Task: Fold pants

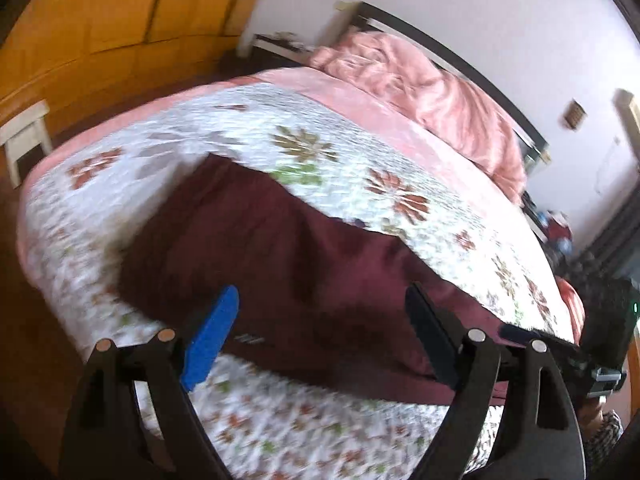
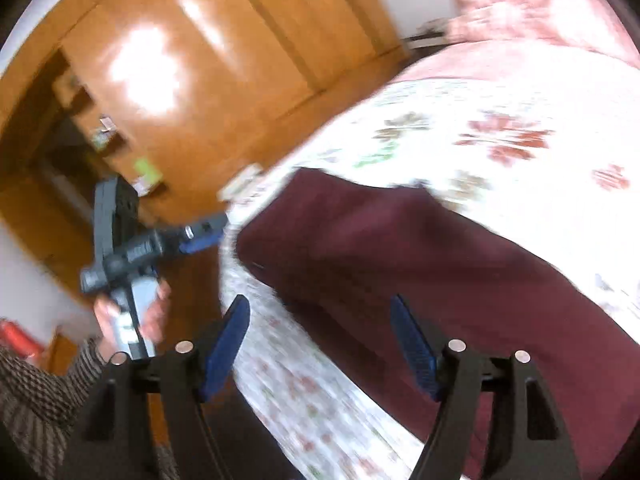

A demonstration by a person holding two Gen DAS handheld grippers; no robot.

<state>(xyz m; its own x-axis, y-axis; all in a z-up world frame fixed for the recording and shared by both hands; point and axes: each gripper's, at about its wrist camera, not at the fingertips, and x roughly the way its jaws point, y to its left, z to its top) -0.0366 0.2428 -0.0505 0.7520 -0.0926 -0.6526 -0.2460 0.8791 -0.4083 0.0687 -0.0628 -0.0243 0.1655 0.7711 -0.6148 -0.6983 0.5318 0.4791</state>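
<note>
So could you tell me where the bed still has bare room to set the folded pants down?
Free: the floral quilt between the maroon pants and the pink blanket, and the strip along the near edge. Crowded: the pants cover the middle; the blanket heaps the head end.

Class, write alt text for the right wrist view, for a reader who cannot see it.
Dark red pants lie on a bed with a flowered quilt, under the open, empty right hand-held gripper. To the left, a hand holds the left hand-held gripper in front of a wooden wardrobe.
</note>
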